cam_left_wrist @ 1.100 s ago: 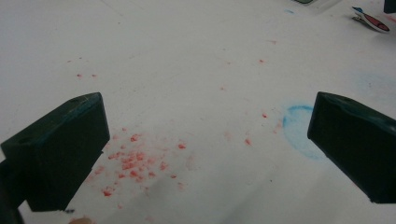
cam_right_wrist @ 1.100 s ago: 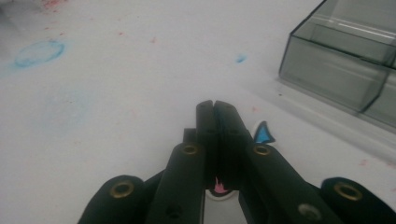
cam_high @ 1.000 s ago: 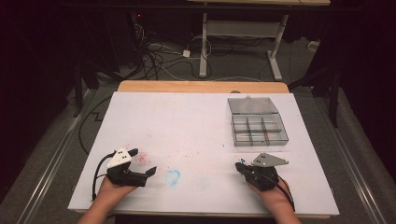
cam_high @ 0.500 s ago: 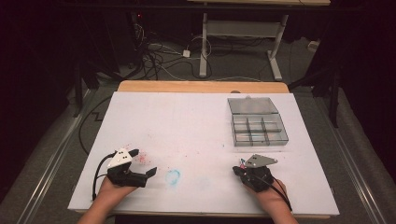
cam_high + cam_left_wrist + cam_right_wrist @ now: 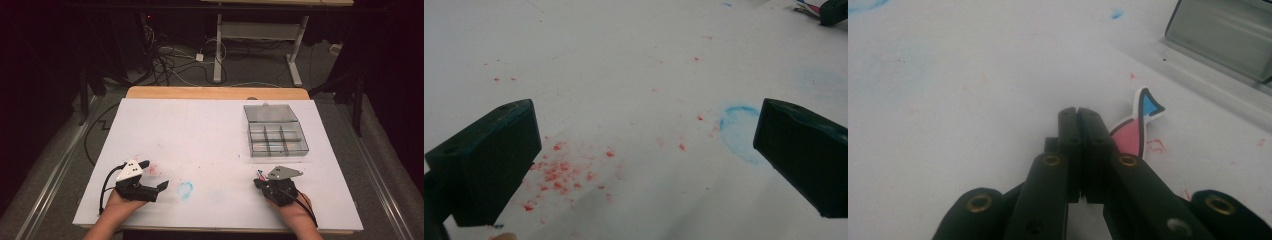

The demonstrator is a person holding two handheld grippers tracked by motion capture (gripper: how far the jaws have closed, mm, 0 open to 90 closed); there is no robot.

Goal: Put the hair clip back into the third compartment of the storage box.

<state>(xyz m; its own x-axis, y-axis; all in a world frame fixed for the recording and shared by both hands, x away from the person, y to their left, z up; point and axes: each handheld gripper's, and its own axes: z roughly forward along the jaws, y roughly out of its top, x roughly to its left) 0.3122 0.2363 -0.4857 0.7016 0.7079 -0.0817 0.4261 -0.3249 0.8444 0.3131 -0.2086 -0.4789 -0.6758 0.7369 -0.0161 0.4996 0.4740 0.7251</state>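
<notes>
1. Right gripper (image 5: 261, 181) rests low on the white table (image 5: 210, 130), jaws clenched flat together with nothing between them.
2. Just beside its jaws, touching their right flank in the right gripper view, lies a small flat fish-shaped piece (image 5: 1134, 128), pink with a blue tail; it is not gripped. Judged: the tip is lined up to nudge or pick it.
3. Ahead of that gripper, near, stands a clear compartment box (image 5: 276, 135), lid open, likely the destination.
4. Left gripper (image 5: 152, 176) sits released, jaws wide over red crumbs (image 5: 555, 172) and a blue ring stain (image 5: 738, 132), holding nothing, seemingly idle.
</notes>
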